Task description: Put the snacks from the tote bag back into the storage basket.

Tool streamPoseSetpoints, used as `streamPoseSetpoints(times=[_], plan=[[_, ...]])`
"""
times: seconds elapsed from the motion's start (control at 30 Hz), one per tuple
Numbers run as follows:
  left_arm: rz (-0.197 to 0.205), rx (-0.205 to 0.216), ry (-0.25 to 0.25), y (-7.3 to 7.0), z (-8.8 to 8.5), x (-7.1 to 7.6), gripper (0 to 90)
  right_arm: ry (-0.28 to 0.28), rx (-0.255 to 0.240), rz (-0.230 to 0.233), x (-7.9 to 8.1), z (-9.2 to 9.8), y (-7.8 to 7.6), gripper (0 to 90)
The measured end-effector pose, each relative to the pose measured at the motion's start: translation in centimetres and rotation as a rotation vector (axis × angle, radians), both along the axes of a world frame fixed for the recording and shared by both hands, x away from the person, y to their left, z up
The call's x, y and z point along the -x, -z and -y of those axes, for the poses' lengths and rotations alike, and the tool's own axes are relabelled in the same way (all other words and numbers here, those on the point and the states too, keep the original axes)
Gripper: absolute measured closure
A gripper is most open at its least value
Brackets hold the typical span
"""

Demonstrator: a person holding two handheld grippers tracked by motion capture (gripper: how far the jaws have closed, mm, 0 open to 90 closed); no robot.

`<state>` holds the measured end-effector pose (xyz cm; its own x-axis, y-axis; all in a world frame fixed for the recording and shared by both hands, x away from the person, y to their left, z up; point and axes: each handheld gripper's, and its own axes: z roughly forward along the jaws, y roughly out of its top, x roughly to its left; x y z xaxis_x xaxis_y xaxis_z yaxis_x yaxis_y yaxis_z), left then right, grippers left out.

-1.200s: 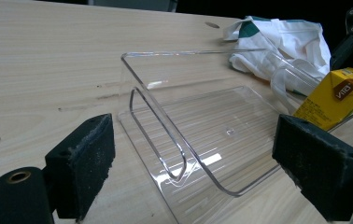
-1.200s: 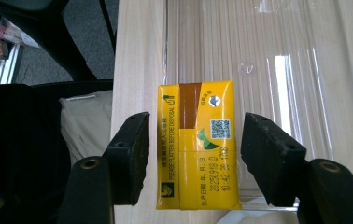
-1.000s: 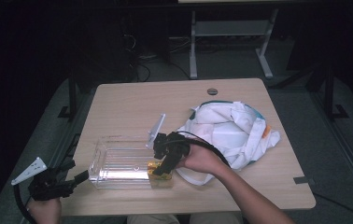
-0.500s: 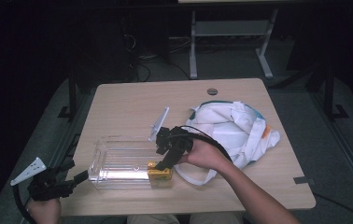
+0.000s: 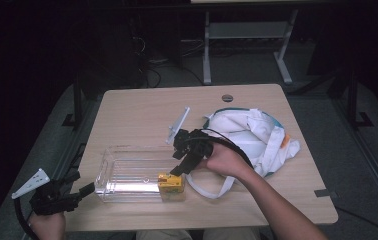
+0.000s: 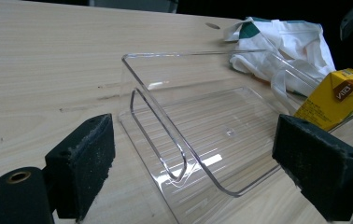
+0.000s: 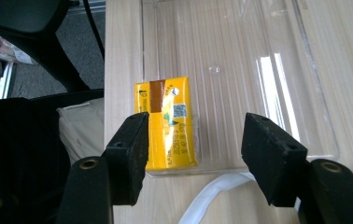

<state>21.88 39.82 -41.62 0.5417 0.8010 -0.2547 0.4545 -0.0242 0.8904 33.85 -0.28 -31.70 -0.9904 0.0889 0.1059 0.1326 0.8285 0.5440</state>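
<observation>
yellow drink carton [image 7: 167, 123] – lying flat, seemingly, in clear tray [image 7: 277, 60] corner

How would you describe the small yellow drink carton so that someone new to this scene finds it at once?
Start at the light wooden table and find the clear plastic tray near its front edge. The small yellow drink carton lies in the tray's corner nearest the white cloth bag, just below the right tool. It is the tray's lone item, bright yellow with a brown band.

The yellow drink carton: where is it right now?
In the high view, the yellow drink carton lies inside the clear tray, in its near right corner, just below the right gripper, left of the white bag.
</observation>
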Motion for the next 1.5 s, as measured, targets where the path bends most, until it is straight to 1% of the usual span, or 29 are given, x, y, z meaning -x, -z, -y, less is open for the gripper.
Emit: streamPoseSetpoints(times=[0.17,0.33,0.5,0.6,0.63,0.8,1.2,1.37,1.5], plan=[[-0.001,0.001,0.0,0.0,0.0,0.0,12.8,0.017,-0.002,0.012,-0.4,0.6,-0.5,41.0],[0.0,-0.003,0.001,0.0,-0.1,0.0,12.8,0.038,-0.006,0.006,-1.1,1.2,-0.7,41.0],[-0.005,0.003,-0.003,0.0,0.0,0.0,12.7,0.06,-0.009,0.005,-1.7,1.9,-0.7,40.8],[-0.004,0.004,-0.003,0.0,0.0,0.0,12.8,0.07,-0.013,0.002,-1.9,2.2,-0.8,40.7],[-0.004,0.004,-0.004,0.0,0.0,0.0,12.8,0.071,-0.013,0.008,-1.9,2.3,-0.8,40.7],[-0.004,0.005,-0.004,0.0,0.0,0.0,12.8,0.086,-0.005,0.007,-2.2,2.9,-0.9,40.4],[-0.004,0.004,-0.004,0.0,0.0,0.0,12.8,0.123,-0.01,0.02,-2.9,4.4,-1.4,40.0],[-0.005,0.003,-0.003,0.0,0.0,0.0,12.7,0.147,-0.018,0.018,-3.3,5.2,-1.5,39.6],[-0.005,0.003,-0.003,0.0,0.0,0.0,12.8,0.163,-0.013,0.022,-3.5,5.7,-1.5,39.4]])
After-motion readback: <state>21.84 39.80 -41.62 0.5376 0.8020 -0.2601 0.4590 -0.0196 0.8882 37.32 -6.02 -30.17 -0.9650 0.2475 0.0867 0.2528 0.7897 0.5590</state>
